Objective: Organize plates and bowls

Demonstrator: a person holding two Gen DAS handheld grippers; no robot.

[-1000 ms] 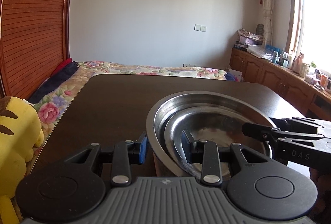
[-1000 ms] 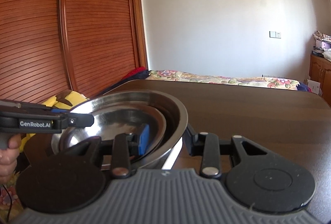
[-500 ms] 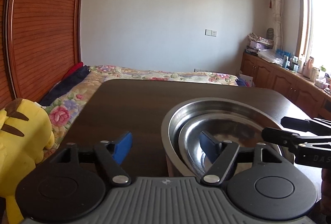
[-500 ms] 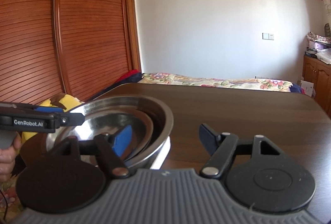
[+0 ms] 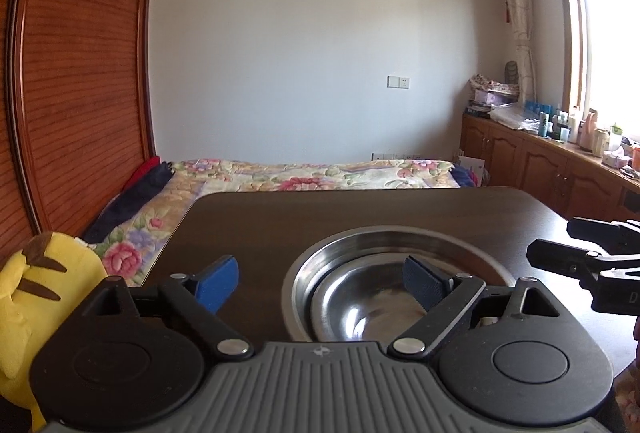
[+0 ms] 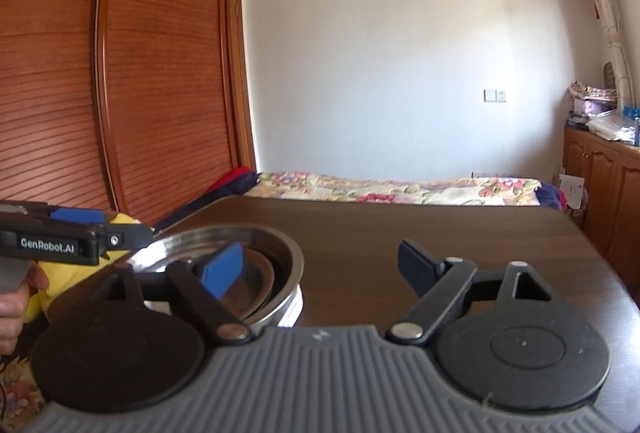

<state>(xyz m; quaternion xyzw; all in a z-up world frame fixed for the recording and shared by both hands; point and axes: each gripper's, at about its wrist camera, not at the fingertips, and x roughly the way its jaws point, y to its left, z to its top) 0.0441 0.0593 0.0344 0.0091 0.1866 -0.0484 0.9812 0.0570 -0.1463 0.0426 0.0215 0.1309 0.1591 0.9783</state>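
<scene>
On the dark brown wooden counter (image 5: 360,217) sits a wide stainless-steel bowl (image 5: 340,265) with a smaller stainless-steel bowl (image 5: 360,309) nested inside it; both stand upright near the counter's near edge. In the right wrist view the same stack shows at lower left, the wide bowl (image 6: 288,273) resting on the counter (image 6: 440,233) with the smaller one (image 6: 260,273) tucked within.

The left gripper (image 5: 320,283) is spread wide and empty: its left blue-padded finger hangs over bare counter to the left of the bowls, its right one lies in front of the bowls' hollow, and whether that pad touches metal cannot be told. The right gripper (image 6: 320,267) is likewise spread and empty, with 1 blue pad in front of the bowls and the other finger over bare counter to the right.

Each gripper shows in the other's view: the right gripper (image 5: 580,265) enters from the right edge, clear of the bowl rim, and the left gripper (image 6: 80,233), marked GenRobot.AI, enters from the left with a hand (image 6: 12,305) on its grip.

A yellow plush toy (image 5: 36,293) lies off the counter's left side, and a bed with a floral quilt (image 5: 312,175) stands beyond the far edge.
</scene>
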